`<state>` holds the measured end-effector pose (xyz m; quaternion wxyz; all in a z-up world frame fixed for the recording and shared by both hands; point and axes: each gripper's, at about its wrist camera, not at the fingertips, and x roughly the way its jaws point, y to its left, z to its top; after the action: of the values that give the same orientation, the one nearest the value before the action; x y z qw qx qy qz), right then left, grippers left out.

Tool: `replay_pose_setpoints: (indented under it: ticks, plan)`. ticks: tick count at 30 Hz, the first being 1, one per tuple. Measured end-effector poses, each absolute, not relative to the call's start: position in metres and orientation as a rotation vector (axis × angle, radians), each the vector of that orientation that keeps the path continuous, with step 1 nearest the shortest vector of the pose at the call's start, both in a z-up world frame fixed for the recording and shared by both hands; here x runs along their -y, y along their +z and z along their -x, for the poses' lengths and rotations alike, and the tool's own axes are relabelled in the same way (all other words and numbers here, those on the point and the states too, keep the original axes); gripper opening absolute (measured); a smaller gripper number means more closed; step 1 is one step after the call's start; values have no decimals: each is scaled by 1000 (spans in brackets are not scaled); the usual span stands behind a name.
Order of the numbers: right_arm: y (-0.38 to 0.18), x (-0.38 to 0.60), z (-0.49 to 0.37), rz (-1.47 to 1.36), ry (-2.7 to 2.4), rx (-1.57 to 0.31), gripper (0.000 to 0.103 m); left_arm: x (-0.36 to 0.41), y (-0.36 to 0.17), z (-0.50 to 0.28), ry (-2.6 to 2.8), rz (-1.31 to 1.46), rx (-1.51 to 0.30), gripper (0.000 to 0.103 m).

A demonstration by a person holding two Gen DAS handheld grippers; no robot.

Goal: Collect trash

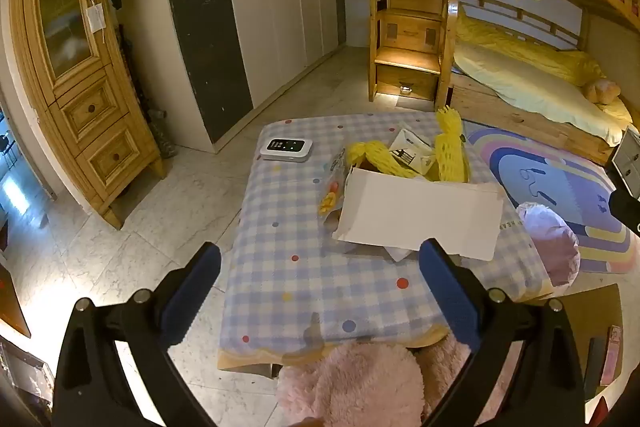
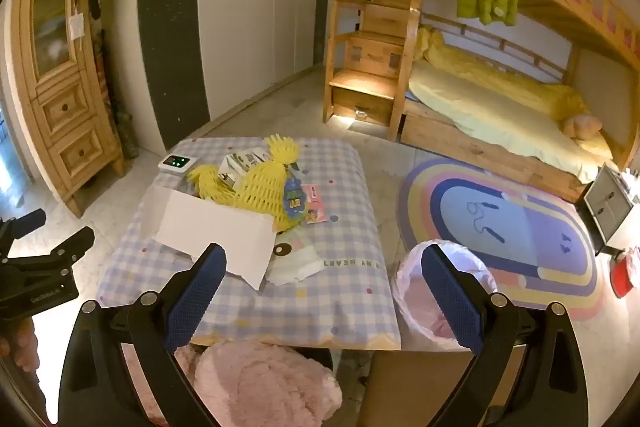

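A low table with a checked blue cloth (image 1: 304, 283) (image 2: 340, 291) holds trash: a white cardboard sheet (image 1: 420, 211) (image 2: 212, 231), yellow foam nets (image 1: 452, 151) (image 2: 260, 187), printed leaflets (image 1: 412, 147) (image 2: 244, 161), snack wrappers (image 1: 334, 183) (image 2: 310, 203) and a crumpled tissue (image 2: 298, 265). A bin lined with a pink bag (image 1: 552, 243) (image 2: 420, 291) stands at the table's right side. My left gripper (image 1: 320, 275) is open and empty above the table's near edge. My right gripper (image 2: 324, 275) is open and empty, above the table's near right corner and the bin.
A small white device with lights (image 1: 286, 149) (image 2: 174, 163) sits at the table's far left corner. A pink fluffy seat (image 1: 360, 383) (image 2: 260, 383) is below the near edge. A rainbow rug (image 2: 500, 227), bunk bed (image 2: 500, 107), wardrobe (image 2: 248, 15) and wooden cabinet (image 1: 80, 79) surround the table.
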<state>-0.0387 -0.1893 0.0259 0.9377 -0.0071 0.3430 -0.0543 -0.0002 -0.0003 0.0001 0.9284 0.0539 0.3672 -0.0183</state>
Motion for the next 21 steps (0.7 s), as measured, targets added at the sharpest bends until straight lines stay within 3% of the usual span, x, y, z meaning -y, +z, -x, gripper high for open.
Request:
replay_pose_setpoints:
  ticks: [21]
  plan:
    - [23, 190, 37, 14, -110, -709, 97, -8, -5, -2, -40, -110, -762, 96]
